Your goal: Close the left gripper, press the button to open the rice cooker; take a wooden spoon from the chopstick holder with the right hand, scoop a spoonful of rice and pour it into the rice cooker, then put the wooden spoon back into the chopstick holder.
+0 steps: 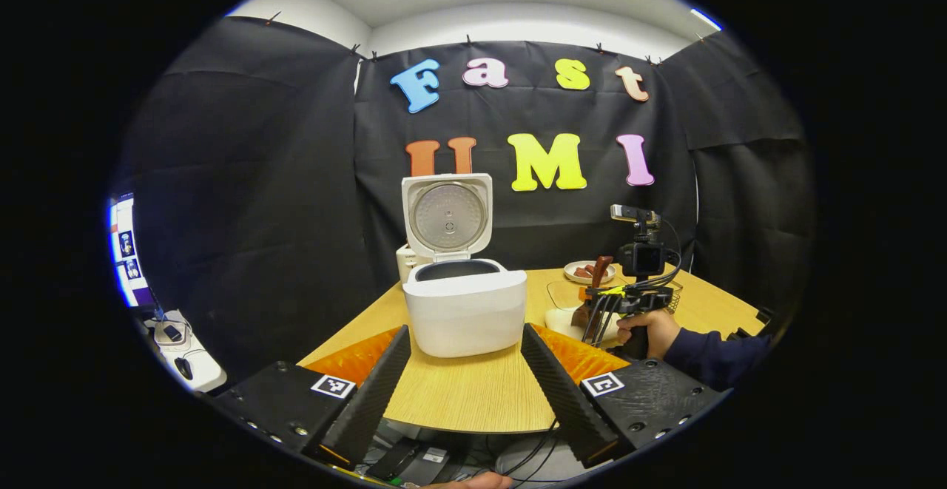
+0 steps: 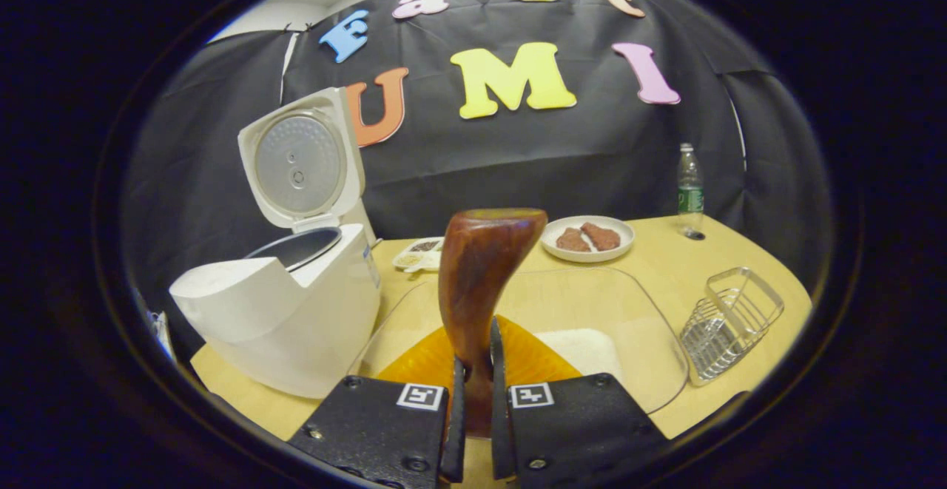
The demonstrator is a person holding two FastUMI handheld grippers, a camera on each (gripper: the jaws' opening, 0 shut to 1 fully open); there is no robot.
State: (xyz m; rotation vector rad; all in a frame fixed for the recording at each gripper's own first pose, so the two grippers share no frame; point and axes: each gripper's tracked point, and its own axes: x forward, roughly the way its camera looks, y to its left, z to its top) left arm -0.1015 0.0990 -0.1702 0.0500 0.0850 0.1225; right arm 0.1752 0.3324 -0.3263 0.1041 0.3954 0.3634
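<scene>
Indoors, right hand-held gripper (image 2: 473,393) clamps wooden spoon (image 2: 481,282) over table (image 2: 666,252); left (image 1: 464,378) spread.

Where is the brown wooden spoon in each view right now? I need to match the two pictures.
Left gripper view: the brown wooden spoon is right of centre, held upright in the right tool, beside the white rice cooker.
Right gripper view: it stands bottom centre, handle clamped between that tool's fingers.
Shared landmark: the rice cooker with its lid raised, left of the spoon in both.
</scene>
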